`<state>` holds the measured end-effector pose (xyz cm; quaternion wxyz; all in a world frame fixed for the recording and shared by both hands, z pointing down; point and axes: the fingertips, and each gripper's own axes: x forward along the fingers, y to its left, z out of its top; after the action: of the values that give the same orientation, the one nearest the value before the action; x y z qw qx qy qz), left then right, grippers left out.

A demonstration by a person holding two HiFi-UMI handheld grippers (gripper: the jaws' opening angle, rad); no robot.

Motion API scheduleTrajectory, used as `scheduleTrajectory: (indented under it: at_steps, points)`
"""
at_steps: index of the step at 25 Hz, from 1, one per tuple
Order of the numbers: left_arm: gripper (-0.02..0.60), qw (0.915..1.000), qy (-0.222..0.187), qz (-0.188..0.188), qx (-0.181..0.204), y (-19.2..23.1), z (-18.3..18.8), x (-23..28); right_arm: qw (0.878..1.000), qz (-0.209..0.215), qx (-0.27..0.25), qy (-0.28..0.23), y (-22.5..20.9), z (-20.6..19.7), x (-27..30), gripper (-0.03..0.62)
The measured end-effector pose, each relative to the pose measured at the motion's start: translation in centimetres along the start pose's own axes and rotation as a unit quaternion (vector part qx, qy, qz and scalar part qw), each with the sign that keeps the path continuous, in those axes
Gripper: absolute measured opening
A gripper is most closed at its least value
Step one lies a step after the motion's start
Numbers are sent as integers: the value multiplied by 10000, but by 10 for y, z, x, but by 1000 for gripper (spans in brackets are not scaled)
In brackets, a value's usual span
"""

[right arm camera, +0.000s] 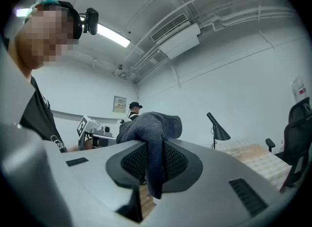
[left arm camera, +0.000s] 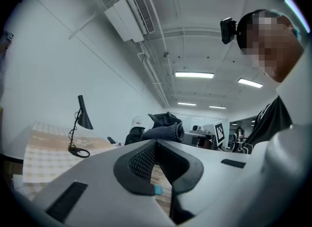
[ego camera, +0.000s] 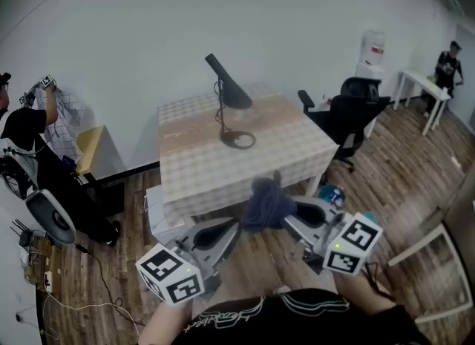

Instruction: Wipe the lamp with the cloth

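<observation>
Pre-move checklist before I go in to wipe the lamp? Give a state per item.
1. Cloth clamped in right hand-held gripper: ok, a fold hangs between the jaws.
2. Left hand-held gripper free: ok, jaws together, nothing between them.
3. Lamp upright on table: ok.
4. Lamp within reach: not ok, both grippers sit short of the table's near edge.
5. Cord clear of the wipe path: cannot tell.
</observation>
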<state>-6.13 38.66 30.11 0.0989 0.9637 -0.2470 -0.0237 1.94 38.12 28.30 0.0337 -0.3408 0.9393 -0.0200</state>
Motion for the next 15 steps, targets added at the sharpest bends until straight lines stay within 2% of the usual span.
scheduleTrajectory:
  at_steps: [9, 15]
  points:
    - [-2, 10000, -17, -18, 15, 2, 5, -14, 9999, -76, -63, 35, 12, 4, 7, 57]
    - [-2, 10000, -10, -6, 98, 6, 0, -12, 9997, -202, -106, -2, 5, 1, 9, 57]
